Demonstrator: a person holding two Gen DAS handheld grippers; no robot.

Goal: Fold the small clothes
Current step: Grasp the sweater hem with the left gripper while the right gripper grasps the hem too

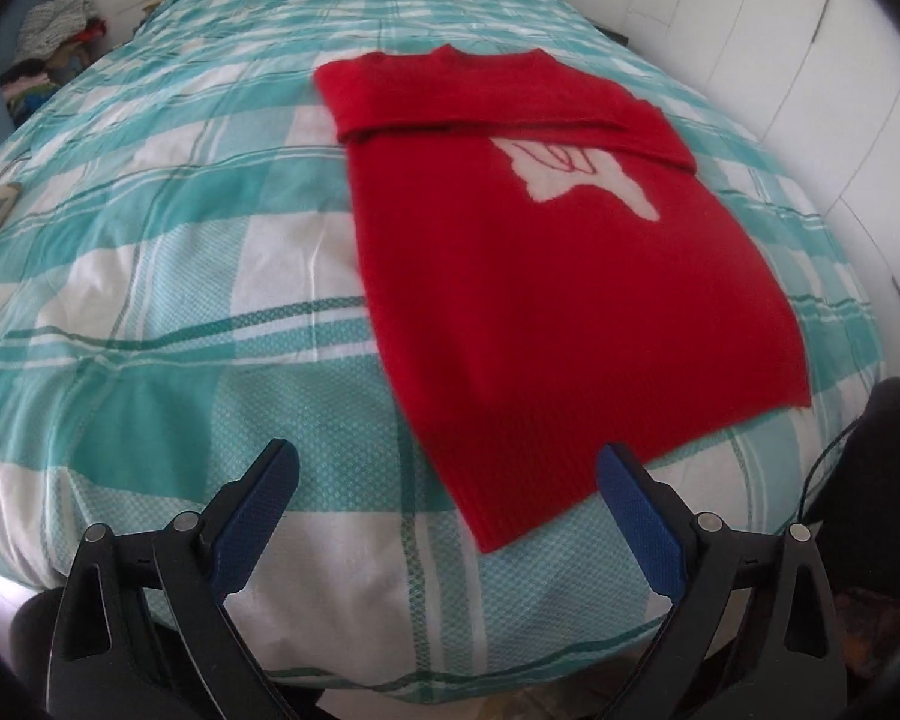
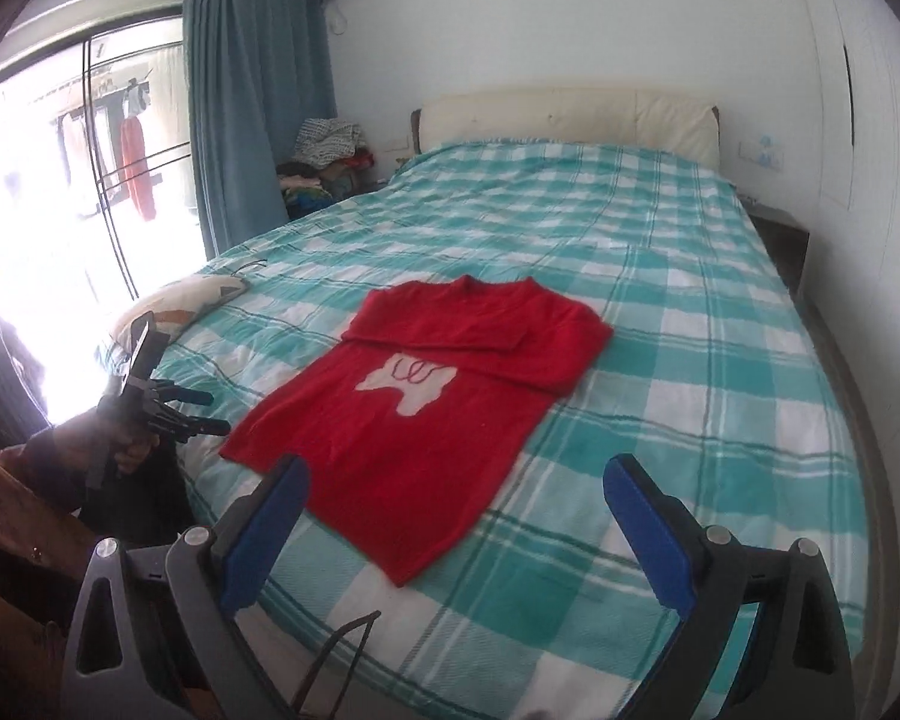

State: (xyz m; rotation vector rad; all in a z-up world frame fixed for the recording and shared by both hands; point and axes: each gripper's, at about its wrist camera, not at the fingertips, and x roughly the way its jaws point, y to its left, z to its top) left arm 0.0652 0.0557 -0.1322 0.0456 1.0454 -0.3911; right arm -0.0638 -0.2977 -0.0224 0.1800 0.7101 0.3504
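A red knitted sweater (image 1: 546,276) with a white motif lies flat on the checked bedspread (image 1: 180,252), both sleeves folded across its chest. Its hem points toward me. My left gripper (image 1: 450,462) is open and empty, just short of the hem's near left corner. In the right wrist view the sweater (image 2: 426,414) lies ahead and left of my right gripper (image 2: 456,474), which is open and empty above the bed's near edge. The left gripper (image 2: 204,414) shows there too, held in a hand at the bed's left side.
A patterned pillow (image 2: 180,300) lies at the bed's left edge. A cream headboard (image 2: 570,114) is at the far end. A pile of clothes (image 2: 324,162) sits by the blue curtain (image 2: 252,96). White wardrobe doors (image 1: 810,48) stand on the right.
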